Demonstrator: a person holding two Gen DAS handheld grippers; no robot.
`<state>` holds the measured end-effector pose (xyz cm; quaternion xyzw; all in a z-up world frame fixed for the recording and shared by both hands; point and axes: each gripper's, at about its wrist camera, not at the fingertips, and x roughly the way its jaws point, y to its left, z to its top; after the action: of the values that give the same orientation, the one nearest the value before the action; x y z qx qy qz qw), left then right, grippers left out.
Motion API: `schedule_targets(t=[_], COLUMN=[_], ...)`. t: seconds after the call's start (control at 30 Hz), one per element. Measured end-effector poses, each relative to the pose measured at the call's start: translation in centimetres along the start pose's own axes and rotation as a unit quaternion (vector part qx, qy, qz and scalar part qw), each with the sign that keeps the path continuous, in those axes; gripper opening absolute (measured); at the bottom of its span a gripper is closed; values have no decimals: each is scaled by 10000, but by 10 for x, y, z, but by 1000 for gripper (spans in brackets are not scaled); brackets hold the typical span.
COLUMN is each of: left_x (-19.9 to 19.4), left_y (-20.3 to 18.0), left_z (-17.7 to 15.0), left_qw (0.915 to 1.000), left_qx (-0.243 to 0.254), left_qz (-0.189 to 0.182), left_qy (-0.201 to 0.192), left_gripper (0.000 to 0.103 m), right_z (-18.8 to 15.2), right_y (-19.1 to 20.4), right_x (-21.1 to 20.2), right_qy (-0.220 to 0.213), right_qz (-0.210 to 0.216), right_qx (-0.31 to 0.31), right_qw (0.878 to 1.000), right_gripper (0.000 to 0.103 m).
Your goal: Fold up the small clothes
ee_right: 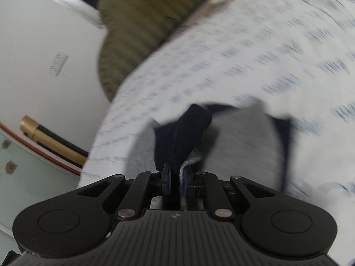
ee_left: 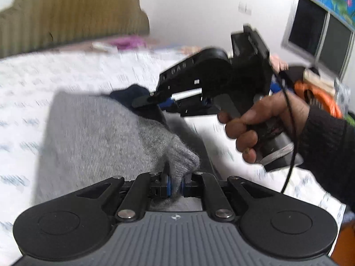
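A grey knit garment (ee_left: pixel 95 133) with a navy blue part (ee_left: pixel 133 93) lies on the white patterned bed sheet (ee_left: pixel 26 84). My left gripper (ee_left: pixel 175 181) is shut on a bunched grey edge of it at the near side. A person's hand (ee_left: pixel 255 128) holds my right gripper (ee_left: pixel 142 102), whose tips reach the navy part at the garment's far end. In the right wrist view my right gripper (ee_right: pixel 176 177) is shut on the navy cloth (ee_right: pixel 182 133) and a strip of grey knit. The grey garment (ee_right: pixel 239 144) spreads beyond it on the bed sheet (ee_right: pixel 244 55).
An olive ribbed headboard (ee_left: pixel 66 15) stands behind the bed, with a purple item (ee_left: pixel 126 42) at its foot. A window (ee_left: pixel 317 37) and an orange object (ee_left: pixel 310 93) are at the right. A gold and black tube (ee_right: pixel 51 139) leans by the wall beside the bed.
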<state>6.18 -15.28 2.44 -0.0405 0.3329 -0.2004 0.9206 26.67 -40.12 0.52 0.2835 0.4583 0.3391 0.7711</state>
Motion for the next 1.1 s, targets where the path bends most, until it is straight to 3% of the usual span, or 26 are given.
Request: schedule_targets(t=[0.1, 0.2, 0.27, 0.33, 0.4, 0.43, 0.57, 0.67, 0.73, 0.83, 0.93, 1.03, 1.07, 1.1], left_x=[10, 11, 12, 11, 12, 13, 16, 15, 21, 43, 42, 23, 13, 2], left_y=[-4, -1, -12, -28, -38, -40, -41, -48, -57, -57, -55, -53, -50, -48], left_z=[-10, -7, -7, -9, -6, -5, 4, 7, 5, -4, -5, -1, 1, 2], left_qw=[9997, 9995, 9992, 9984, 9977, 9976, 9984, 9987, 9978, 9973, 9966, 9945, 9928, 9907], left_qx=[87, 95, 218, 403, 521, 530, 454, 498, 654, 609, 733, 805, 813, 814], left_qz=[133, 180, 232, 307, 373, 387, 287, 67, -5, -13, -114, -620, -861, -1087], left_qy=[204, 234, 242, 231, 233, 240, 166, 78, 97, 418, 354, 247, 189, 112], left_gripper=[8, 8, 8, 8, 8, 8, 8, 8, 8, 8, 8, 29, 46, 70], right_z=[-9, -3, 6, 16, 24, 26, 28, 38, 45, 41, 28, 27, 28, 29], right_y=[-19, -27, -28, -25, -24, -21, -4, -3, -16, -43, -57, -54, -51, -46], right_x=[4, 5, 10, 19, 31, 37, 20, -14, -26, -11, 0, -2, -2, -1], right_qy=[-14, -152, -213, -203, -177, -55, -237, -614, -754, -469, -460, -597, -623, -597], right_qz=[185, 391, 385, 359, 279, 165, 216, 302, 122, -210, -260, -32, 31, 15], right_qx=[335, 575, 625, 640, 521, 390, -116, -241, -114, 106, 381, 626, 596, 515], right_qw=[9993, 9975, 9971, 9971, 9981, 9991, 9994, 9974, 9970, 9986, 9979, 9962, 9963, 9969], right_gripper=[19, 39, 57, 60, 39, 13, 12, 9, 9, 9, 17, 39, 44, 45])
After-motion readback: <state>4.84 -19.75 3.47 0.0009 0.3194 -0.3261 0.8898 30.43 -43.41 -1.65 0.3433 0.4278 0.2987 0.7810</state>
